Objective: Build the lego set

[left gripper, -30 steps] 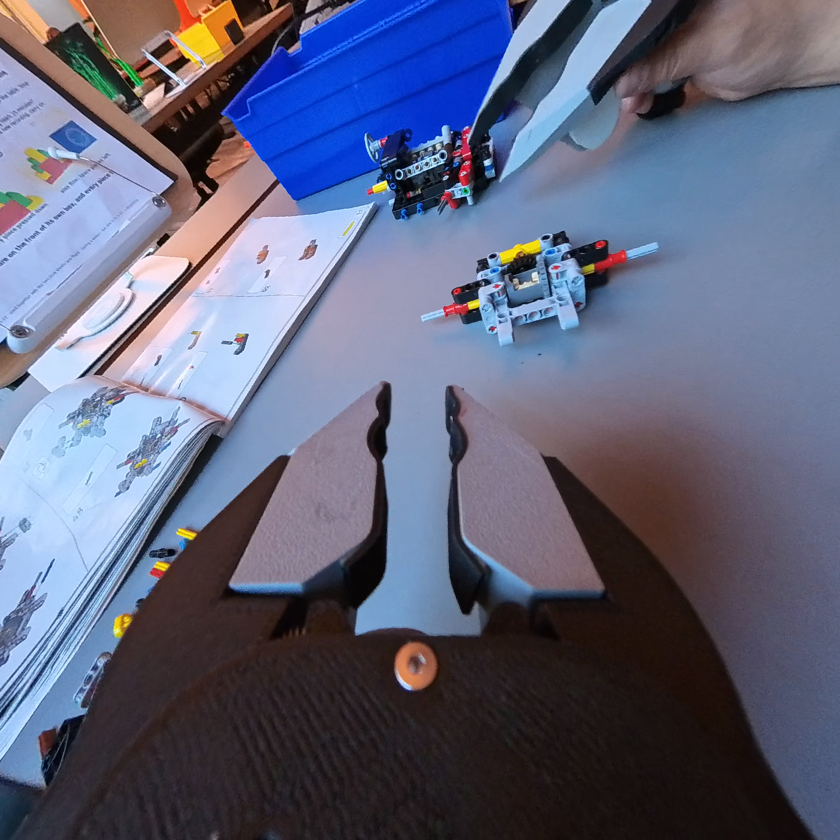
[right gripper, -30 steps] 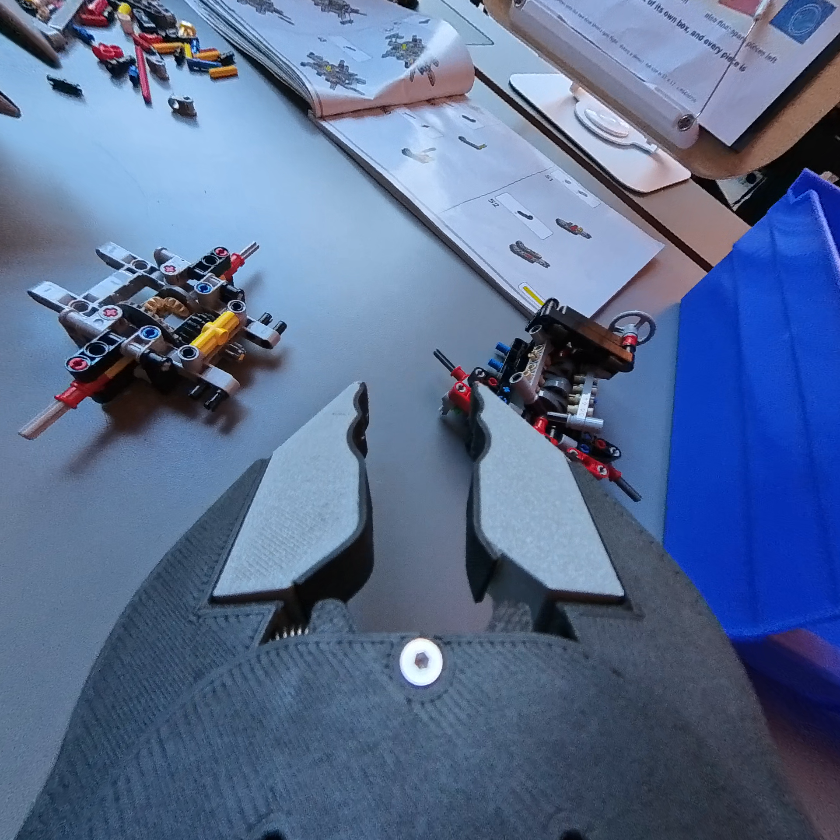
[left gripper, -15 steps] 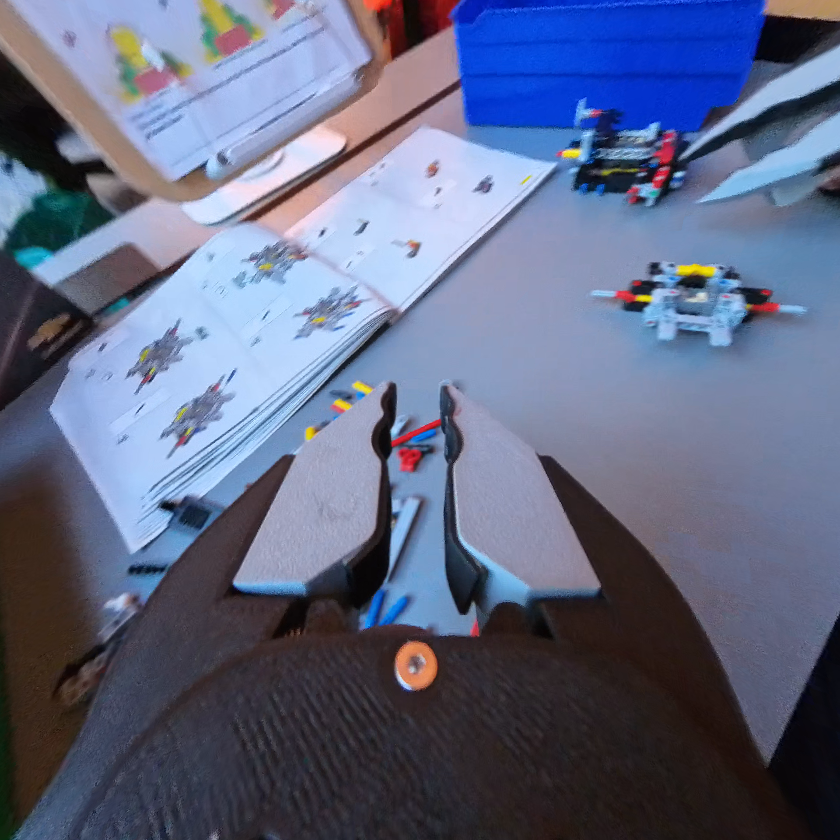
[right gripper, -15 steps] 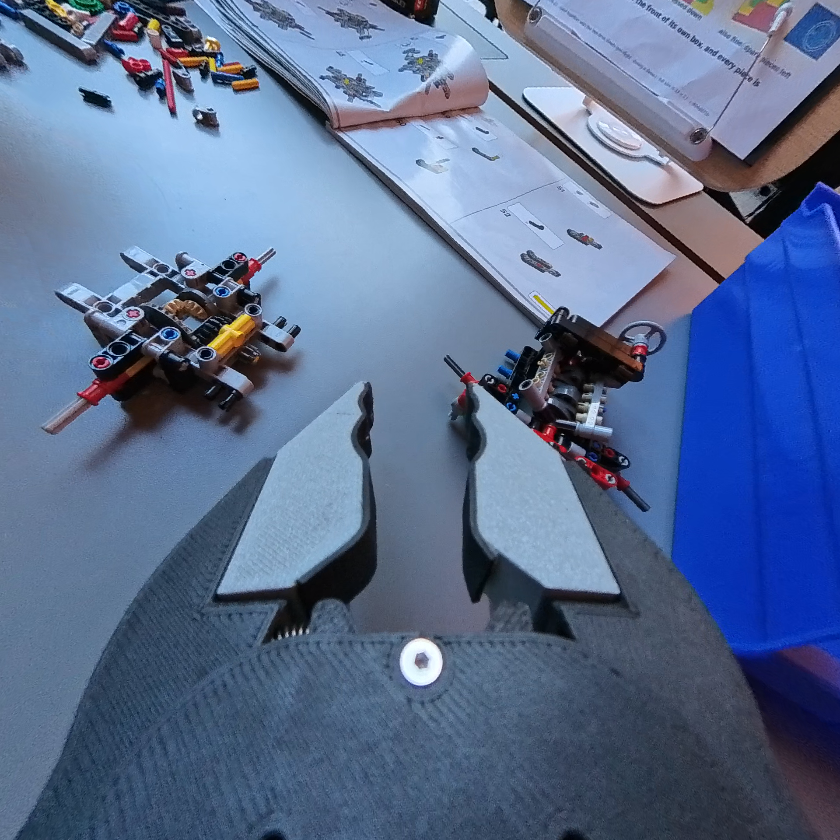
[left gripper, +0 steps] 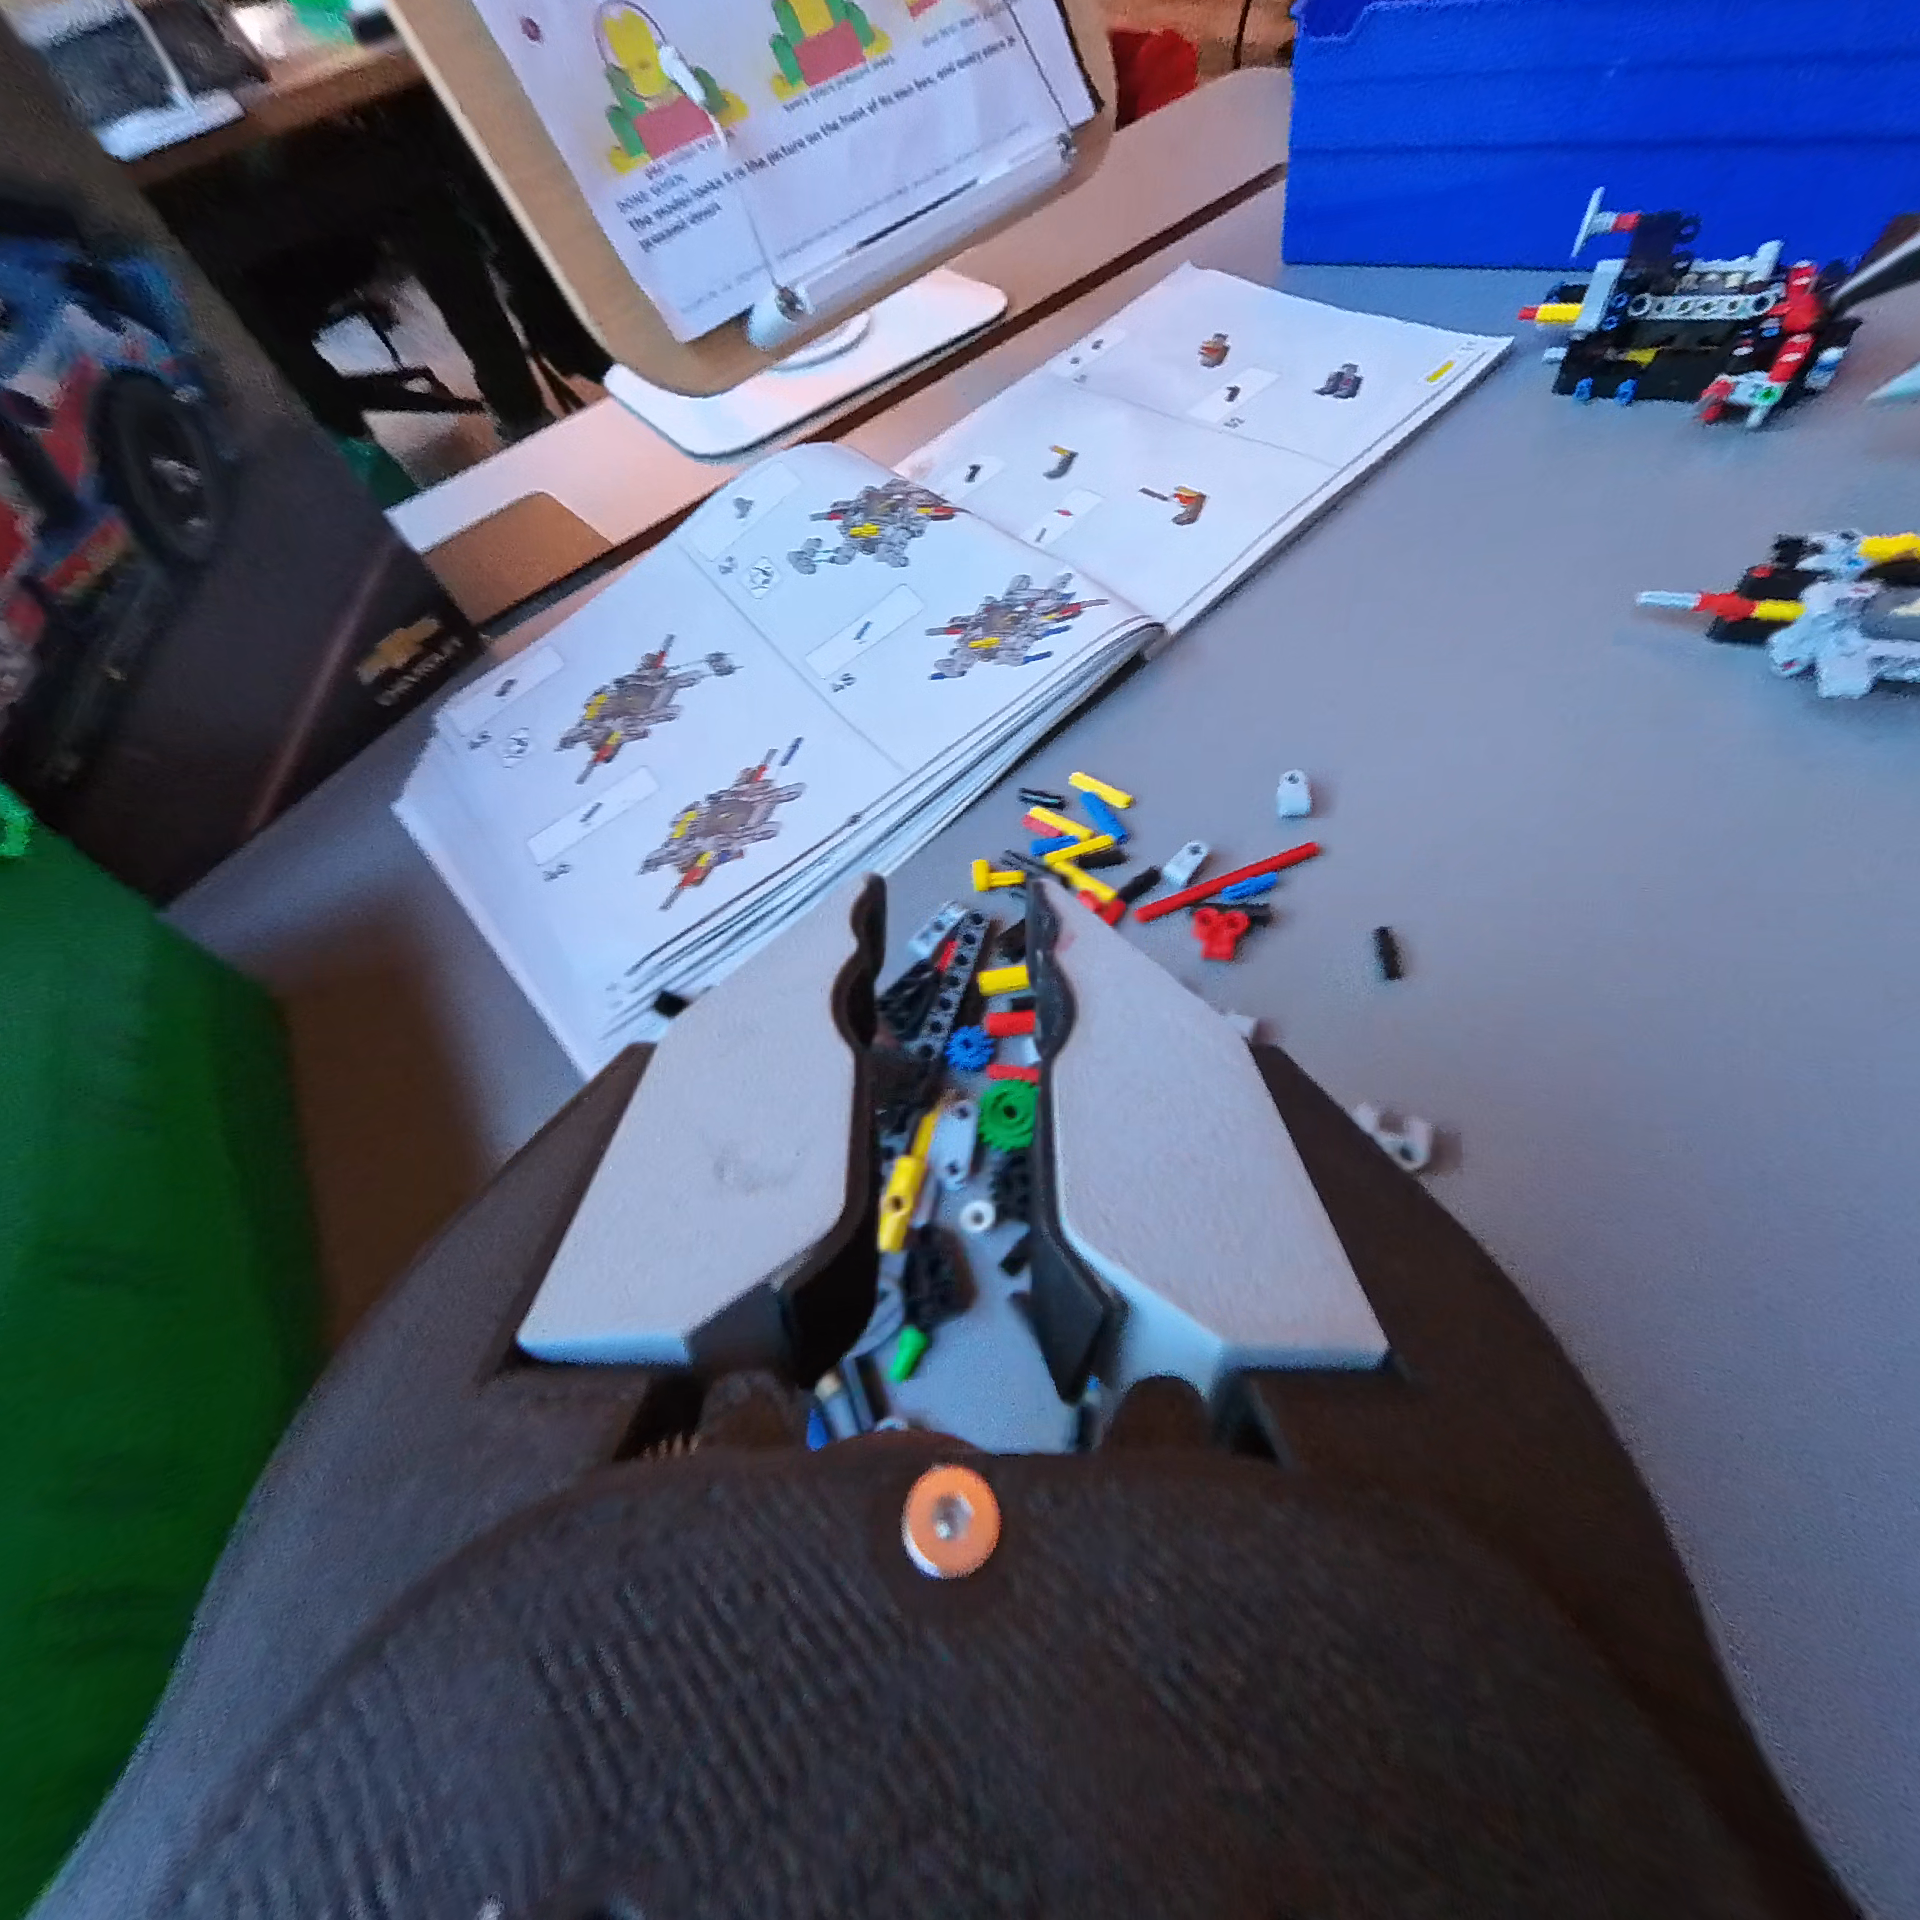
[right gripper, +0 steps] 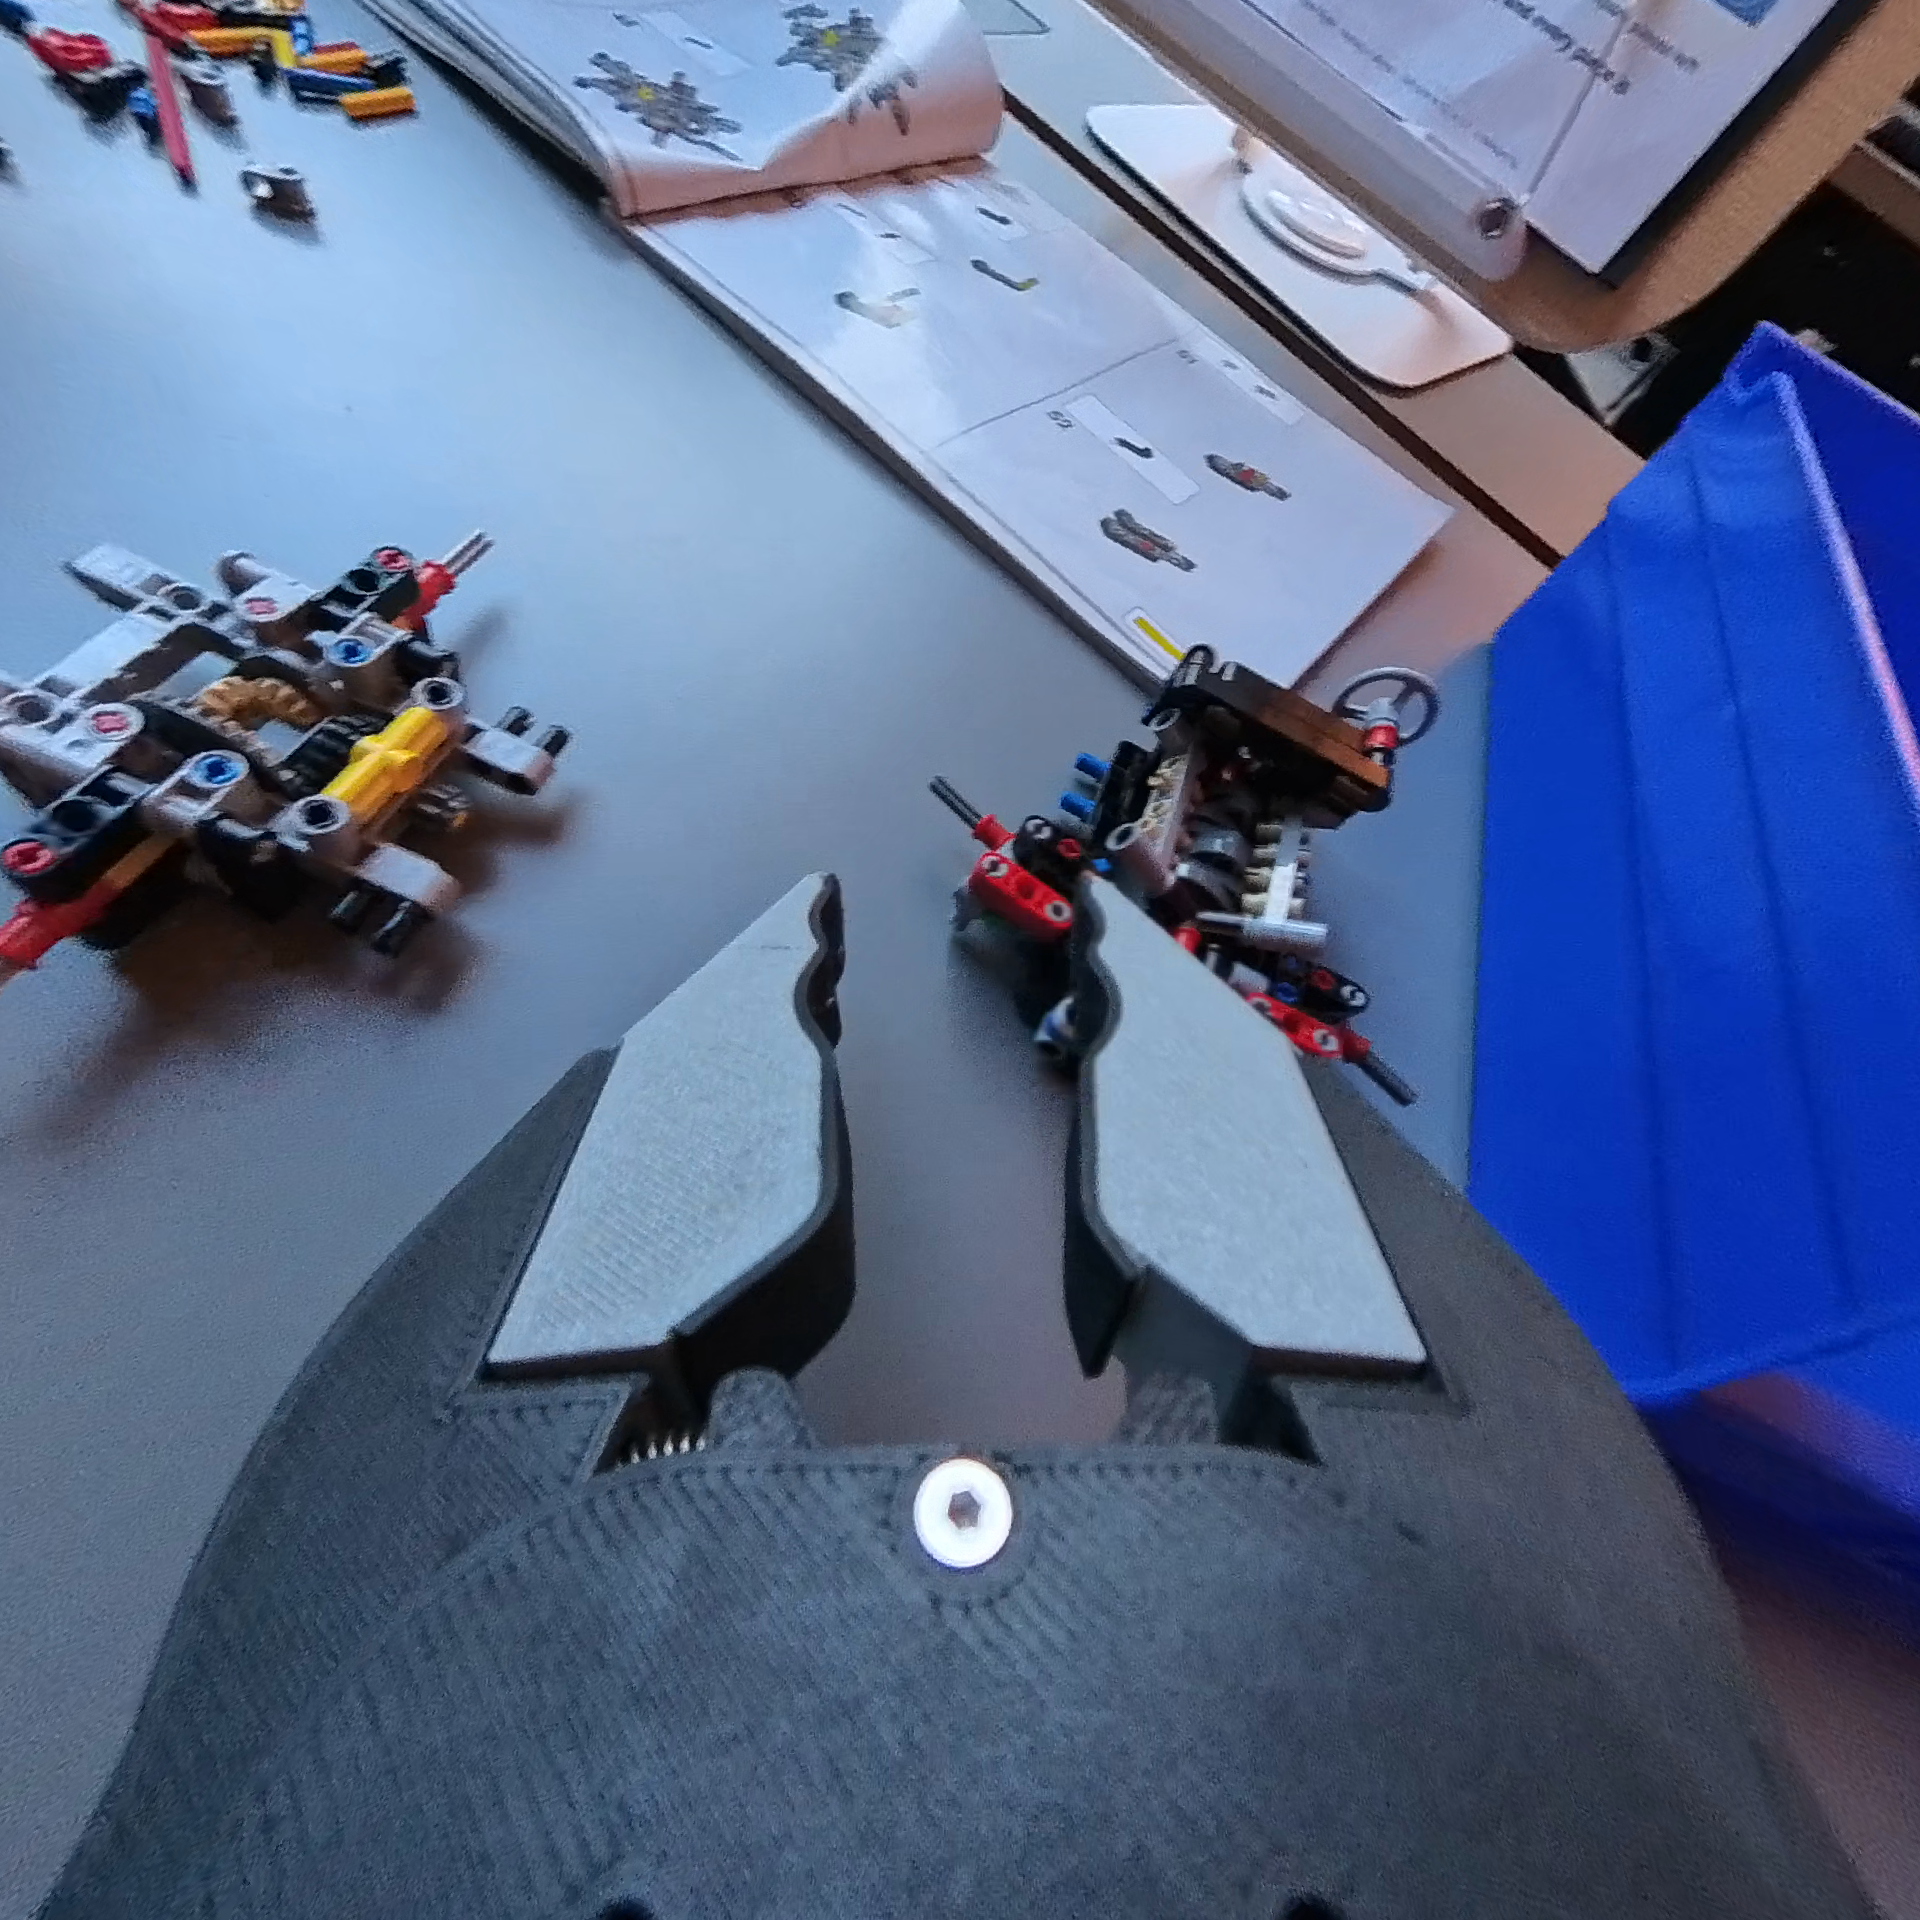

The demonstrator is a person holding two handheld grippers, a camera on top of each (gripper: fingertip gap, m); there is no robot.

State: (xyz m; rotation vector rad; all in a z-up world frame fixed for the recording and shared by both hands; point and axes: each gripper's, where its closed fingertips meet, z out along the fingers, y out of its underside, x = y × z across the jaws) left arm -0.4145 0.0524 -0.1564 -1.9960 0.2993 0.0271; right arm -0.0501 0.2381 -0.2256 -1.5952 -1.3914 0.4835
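our left claw (left gripper: 951,914) hangs released over the loose small bricks (left gripper: 1101,862) on the worktop (left gripper: 1507,935); they look light, stiff and slippery. our right claw (right gripper: 956,914) is released too, nothing between its fingers, just beside the black brick assembly (right gripper: 1226,821), which looks fragile at its thin pins.

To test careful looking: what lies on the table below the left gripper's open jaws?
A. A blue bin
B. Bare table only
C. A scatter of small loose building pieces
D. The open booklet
C: small loose building pieces in several colours show between the left gripper jaws.
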